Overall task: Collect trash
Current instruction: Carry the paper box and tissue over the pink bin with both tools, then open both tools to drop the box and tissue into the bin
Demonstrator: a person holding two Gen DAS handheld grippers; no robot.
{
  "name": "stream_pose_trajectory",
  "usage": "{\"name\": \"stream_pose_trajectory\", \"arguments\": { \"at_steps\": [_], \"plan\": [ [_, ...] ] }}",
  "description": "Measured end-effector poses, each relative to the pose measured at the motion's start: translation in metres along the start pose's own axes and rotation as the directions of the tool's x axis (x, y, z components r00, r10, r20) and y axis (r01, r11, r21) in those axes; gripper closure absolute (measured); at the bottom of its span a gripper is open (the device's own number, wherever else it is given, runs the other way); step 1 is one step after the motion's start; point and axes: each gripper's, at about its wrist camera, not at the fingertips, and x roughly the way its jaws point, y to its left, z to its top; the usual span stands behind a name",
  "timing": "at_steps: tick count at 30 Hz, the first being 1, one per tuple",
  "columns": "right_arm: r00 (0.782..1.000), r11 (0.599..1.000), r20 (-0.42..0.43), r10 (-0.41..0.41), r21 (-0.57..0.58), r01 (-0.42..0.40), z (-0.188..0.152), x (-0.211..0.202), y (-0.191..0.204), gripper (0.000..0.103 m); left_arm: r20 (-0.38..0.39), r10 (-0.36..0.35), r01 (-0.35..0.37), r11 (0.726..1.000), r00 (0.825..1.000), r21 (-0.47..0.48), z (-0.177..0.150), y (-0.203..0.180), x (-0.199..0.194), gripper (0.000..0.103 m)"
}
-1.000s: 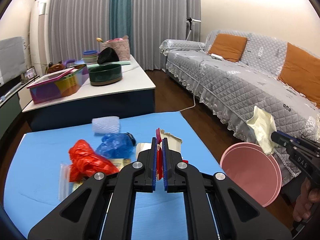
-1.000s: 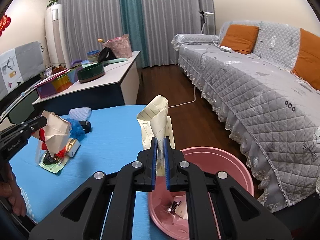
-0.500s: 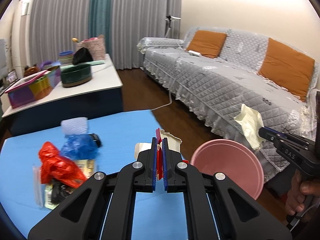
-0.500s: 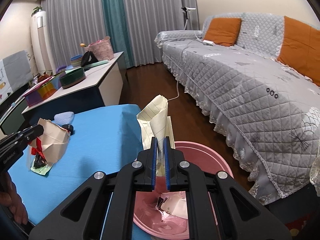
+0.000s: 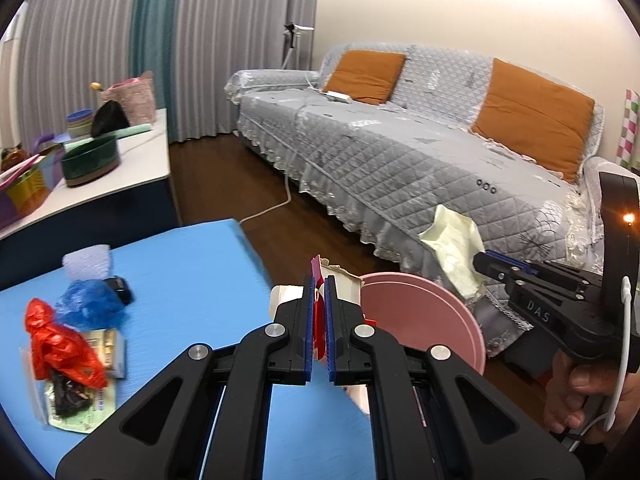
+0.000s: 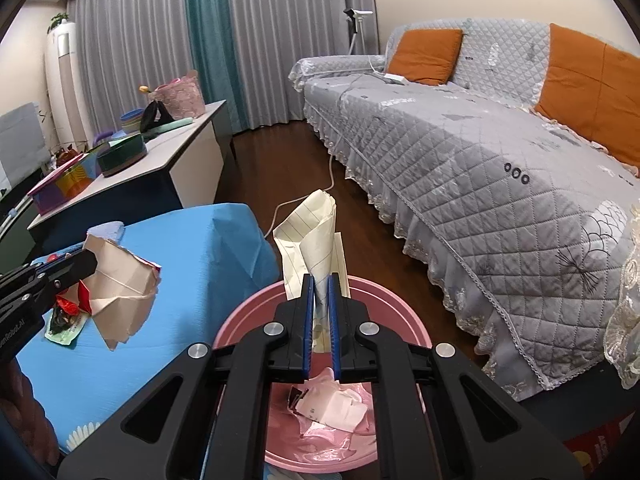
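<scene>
My left gripper [image 5: 319,312] is shut on a torn beige and red carton [image 5: 340,288], held near the blue table's right edge next to the pink bin [image 5: 424,324]. The carton also shows in the right wrist view [image 6: 120,280]. My right gripper [image 6: 320,312] is shut on a folded sheet of lined yellow paper [image 6: 312,240], held over the pink bin [image 6: 396,312]. The bin holds crumpled paper [image 6: 332,404]. More trash lies on the blue table [image 5: 192,272]: a red bag [image 5: 60,344], a blue bag [image 5: 90,308] and a wrapper [image 5: 80,408].
A grey quilted sofa [image 6: 480,152] with orange cushions [image 5: 532,120] stands to the right, close to the bin. A white side table [image 6: 160,152] with bowls and baskets is behind the blue table. A white cable [image 6: 328,172] lies on the dark wooden floor.
My left gripper has carried the carton to the right, closer to the pink bin. My right gripper has moved further over the bin with the paper still held.
</scene>
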Motion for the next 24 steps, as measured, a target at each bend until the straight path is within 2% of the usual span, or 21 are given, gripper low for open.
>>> {"name": "stream_pose_trajectory", "arguments": {
  "at_steps": [12, 14, 15, 16, 17, 18, 24],
  "plan": [
    [1.0, 1.0, -0.019, -0.019, 0.001, 0.019, -0.001, -0.004, -0.012, 0.094, -0.066, -0.072, 0.074, 0.997, 0.995, 0.022, -0.005, -0.031, 0.036, 0.098],
    [1.0, 1.0, -0.023, -0.009, 0.004, 0.009, -0.001, -0.004, -0.014, 0.09, -0.071, -0.085, 0.087, 0.996, 0.994, 0.023, -0.004, -0.035, 0.037, 0.097],
    [1.0, 1.0, -0.023, -0.016, 0.003, 0.017, -0.001, -0.004, -0.014, 0.089, -0.068, -0.094, 0.095, 0.995, 0.993, 0.017, -0.003, -0.035, 0.036, 0.091],
    [0.999, 1.0, -0.022, -0.026, 0.006, 0.026, -0.001, -0.004, -0.014, 0.079, -0.067, -0.11, 0.111, 0.994, 0.992, 0.01, -0.002, -0.035, 0.034, 0.087],
    [0.999, 0.999, -0.019, -0.031, 0.013, 0.031, 0.0, -0.004, -0.015, 0.067, -0.064, -0.118, 0.118, 0.993, 0.991, 0.006, -0.001, -0.035, 0.033, 0.077],
    [0.999, 0.999, -0.017, -0.032, 0.019, 0.032, 0.0, -0.004, -0.016, 0.063, -0.055, -0.123, 0.123, 0.992, 0.991, 0.006, 0.0, -0.035, 0.03, 0.074],
    [0.999, 0.999, -0.014, -0.029, 0.041, 0.029, 0.004, -0.003, -0.014, 0.062, -0.037, -0.122, 0.122, 0.992, 0.992, 0.008, 0.0, -0.028, 0.018, 0.074]
  ]
}}
